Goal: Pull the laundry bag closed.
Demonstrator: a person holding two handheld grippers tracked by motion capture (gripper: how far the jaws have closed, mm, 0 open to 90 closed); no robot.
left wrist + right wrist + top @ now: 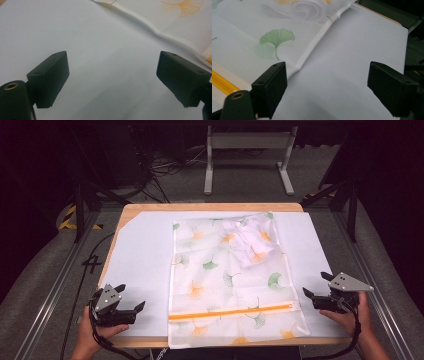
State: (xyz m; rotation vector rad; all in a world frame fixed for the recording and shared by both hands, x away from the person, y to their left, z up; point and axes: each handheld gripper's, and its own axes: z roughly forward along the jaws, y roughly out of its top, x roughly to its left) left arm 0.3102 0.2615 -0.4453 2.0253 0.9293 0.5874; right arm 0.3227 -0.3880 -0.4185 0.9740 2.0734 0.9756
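Lying flat: mesh laundry bag [225, 280] in the middle of the white sheet [140, 265], long axis running away from the person, near end hanging slightly over the table's front edge.
Bag look: translucent white, printed with green and orange ginkgo leaves; white seam trim along its sides.
Zipper: orange zipper [230, 312] runs across the bag near its near end, looks closed along its length.
Bag contents: crumpled white cloth [250, 242] with orange print, bunched in the far right part of the bag; seen through the mesh.
Surface: wooden table [210, 207], most of the top covered by the white sheet; wood shows at the far edge and far left corner.
Left gripper: left gripper [129, 296] held in the person's left hand [95, 330] at the near left of the sheet, well left of the bag; jaws spread wide, nothing between them.
Left gripper view: left gripper [112, 75] looks over bare white sheet; bag's trimmed edge [155, 30] crosses the upper right, apart from both jaws.
Right gripper: right gripper [316, 286] held in the right hand [350, 317] at the near right, just beside the bag's right edge near the zipper end; jaws wide apart, holding nothing.
Right gripper view: right gripper [327, 82] over the sheet; one jaw sits close by the bag's seam trim [312, 50], contact cannot be told; green leaf print [277, 37] just beyond it, orange zipper strip at lower left.
Floor behind: cables [165, 167] and a grey metal stand [247, 155] beyond the table.
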